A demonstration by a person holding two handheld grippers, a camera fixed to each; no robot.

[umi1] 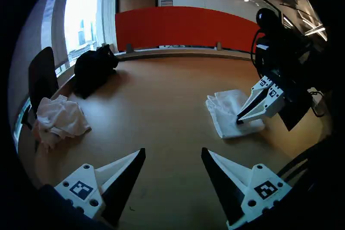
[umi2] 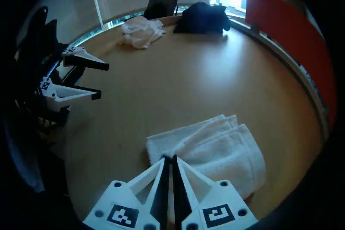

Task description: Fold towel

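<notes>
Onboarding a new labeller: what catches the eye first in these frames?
First, the folded white terry towel on the light brown wooden table, with the right gripper at its near edge, fingers nearly together. Then the bright red wall panel behind the table, and the crumpled white cloth pile near a black bag on the window side.

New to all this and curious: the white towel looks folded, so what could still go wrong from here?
The right gripper is shut at the edge of the folded towel; if cloth is caught between its fingers, pulling away could drag the fold open. The left gripper is open and apart from the towel, so nothing pins it; it might slide on the table.
</notes>
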